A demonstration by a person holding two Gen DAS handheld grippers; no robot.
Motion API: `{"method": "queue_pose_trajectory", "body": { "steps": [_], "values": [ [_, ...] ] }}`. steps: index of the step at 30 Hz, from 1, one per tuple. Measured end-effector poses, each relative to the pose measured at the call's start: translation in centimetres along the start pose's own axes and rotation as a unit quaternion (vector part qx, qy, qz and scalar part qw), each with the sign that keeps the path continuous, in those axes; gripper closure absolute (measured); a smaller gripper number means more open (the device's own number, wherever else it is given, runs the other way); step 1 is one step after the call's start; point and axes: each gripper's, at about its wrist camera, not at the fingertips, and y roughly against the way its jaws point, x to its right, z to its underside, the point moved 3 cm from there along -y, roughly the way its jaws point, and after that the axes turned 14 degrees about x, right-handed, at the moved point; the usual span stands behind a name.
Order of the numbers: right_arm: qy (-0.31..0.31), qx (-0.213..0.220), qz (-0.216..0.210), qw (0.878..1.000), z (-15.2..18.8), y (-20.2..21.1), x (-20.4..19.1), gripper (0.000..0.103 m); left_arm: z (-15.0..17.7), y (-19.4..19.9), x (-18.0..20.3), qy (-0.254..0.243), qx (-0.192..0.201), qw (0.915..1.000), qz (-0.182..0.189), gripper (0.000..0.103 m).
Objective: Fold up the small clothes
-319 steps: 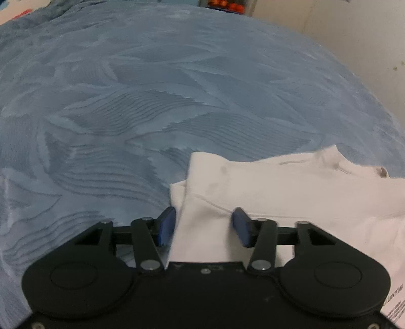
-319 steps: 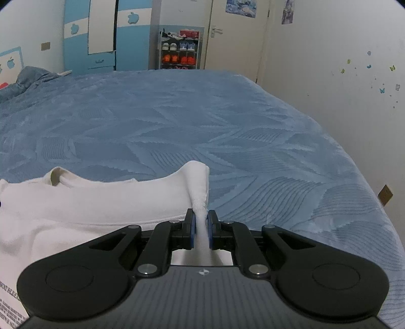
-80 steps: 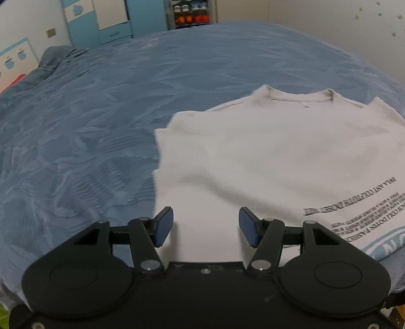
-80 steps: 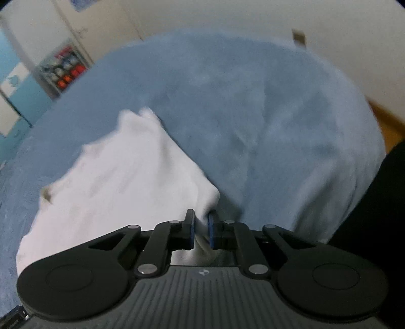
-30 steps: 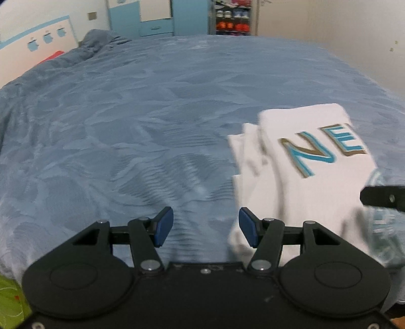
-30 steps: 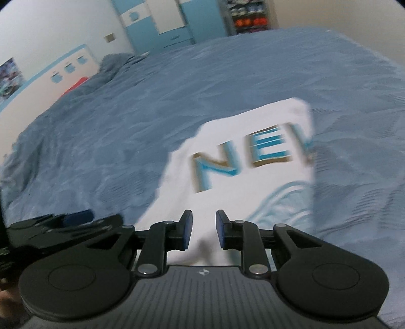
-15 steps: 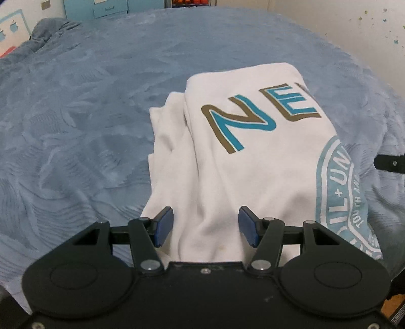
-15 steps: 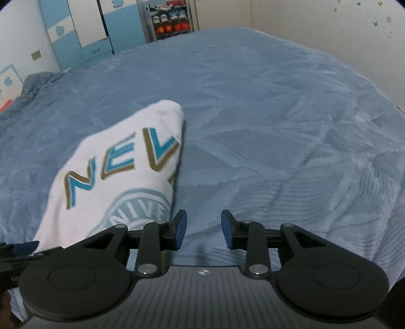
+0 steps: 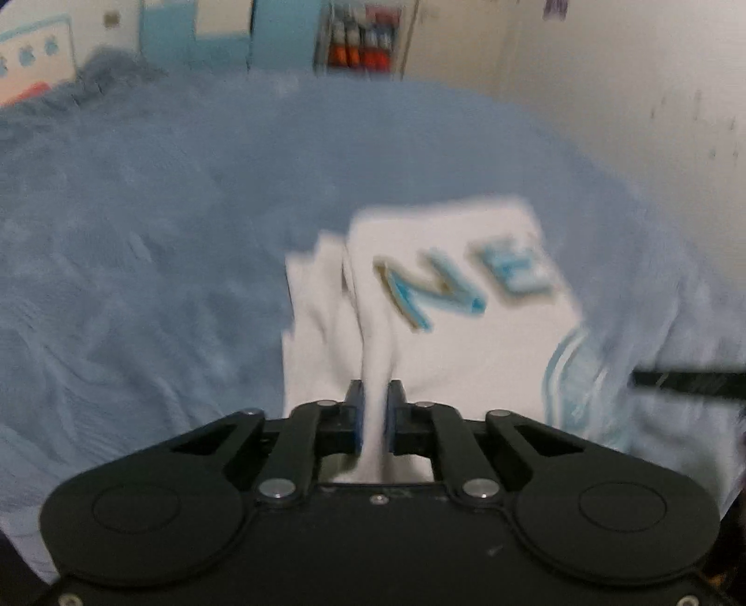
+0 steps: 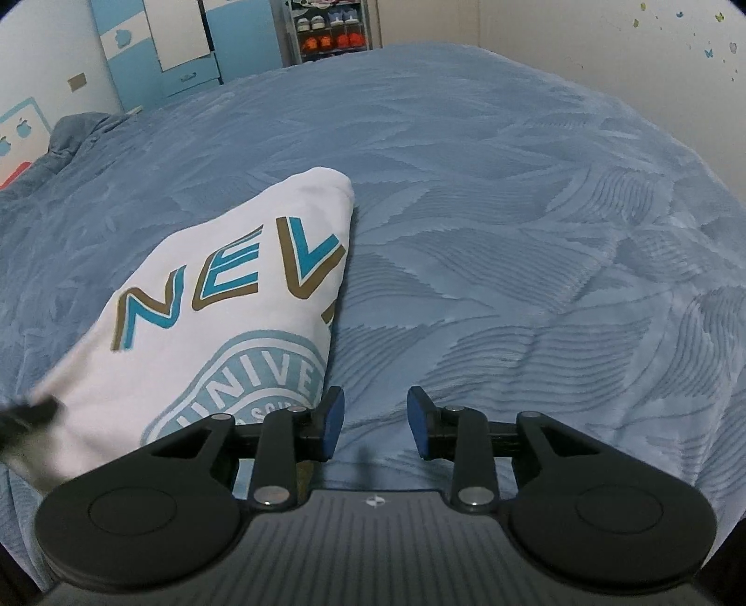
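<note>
Lying folded on a blue bedspread (image 10: 513,242), a white T-shirt (image 10: 224,335) printed with teal-and-brown letters and a round teal emblem sits to the left of the right gripper (image 10: 375,422), whose blue-padded fingers (image 10: 333,419) stand apart over bare bedspread, gripping nothing. On the other side, the left gripper (image 9: 374,417) has its jaws clamped on a ridge of the shirt's white fabric at the near edge; that view is blurred. Behind the bed, a blue-and-white wardrobe (image 10: 158,42) and a shoe rack (image 10: 328,28) stand against the far wall.
</note>
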Motion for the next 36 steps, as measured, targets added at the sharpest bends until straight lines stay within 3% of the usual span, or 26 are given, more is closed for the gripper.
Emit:
{"method": "queue_pose_trajectory", "body": {
  "steps": [2,4,6,9,12,14,17,19,21,23,25,29,32,36],
  "values": [
    [-0.003,0.003,-0.002,1.0,-0.1,0.2,0.2,0.065,-1.3,2.2,-0.1,0.007,0.02,0.9997,-0.011,0.101],
    [-0.005,0.005,-0.007,1.0,-0.2,0.3,0.2,0.065,-1.5,2.9,-0.4,0.011,0.009,0.9995,-0.029,0.101],
    [-0.001,0.004,-0.009,1.0,-0.1,0.2,0.2,0.065,-0.3,2.5,-0.9,0.005,-0.014,0.9992,-0.037,0.101],
    [0.001,-0.005,-0.006,1.0,0.2,-0.1,0.1,0.065,2.9,-0.3,-2.4,0.037,-0.073,0.9954,-0.049,0.101],
    [0.001,-0.005,-0.008,1.0,0.2,-0.1,0.0,0.065,4.6,-1.3,-2.7,0.053,-0.092,0.9927,-0.057,0.101],
    [0.002,-0.003,-0.008,1.0,0.2,-0.1,0.0,0.065,3.9,-0.9,-2.3,0.043,-0.08,0.994,-0.061,0.101],
    [-0.001,-0.003,-0.009,1.0,0.2,-0.1,0.0,0.065,0.7,1.8,-2.0,0.042,-0.014,0.9967,-0.069,0.101],
    [-0.003,-0.003,-0.011,1.0,0.2,-0.2,-0.1,0.065,-0.6,3.1,-1.4,0.019,-0.001,0.9975,-0.067,0.099],
    [-0.002,-0.006,-0.014,1.0,0.4,-0.4,-0.3,0.065,0.3,2.4,-1.6,0.016,-0.021,0.9961,-0.084,0.099],
    [-0.001,-0.013,-0.017,1.0,0.7,-0.6,-0.5,0.065,3.8,-1.1,-2.8,0.026,-0.094,0.9909,-0.093,0.099],
    [0.002,-0.017,-0.022,1.0,1.1,-0.6,-0.6,0.065,6.6,-2.9,-3.5,0.046,-0.122,0.9865,-0.099,0.098],
    [0.014,-0.01,-0.021,1.0,1.1,-0.2,-1.2,0.065,4.4,-1.9,-2.1,0.019,-0.102,0.9891,-0.105,0.096],
    [0.011,0.005,-0.027,1.0,0.2,-0.1,-1.8,0.065,1.0,-0.7,-1.1,-0.003,-0.043,0.9958,-0.081,0.064],
    [-0.014,0.066,-0.034,0.997,-2.0,0.1,-3.0,0.065,-1.9,-2.2,-0.4,0.004,0.018,0.9985,-0.051,0.058]
  ]
}}
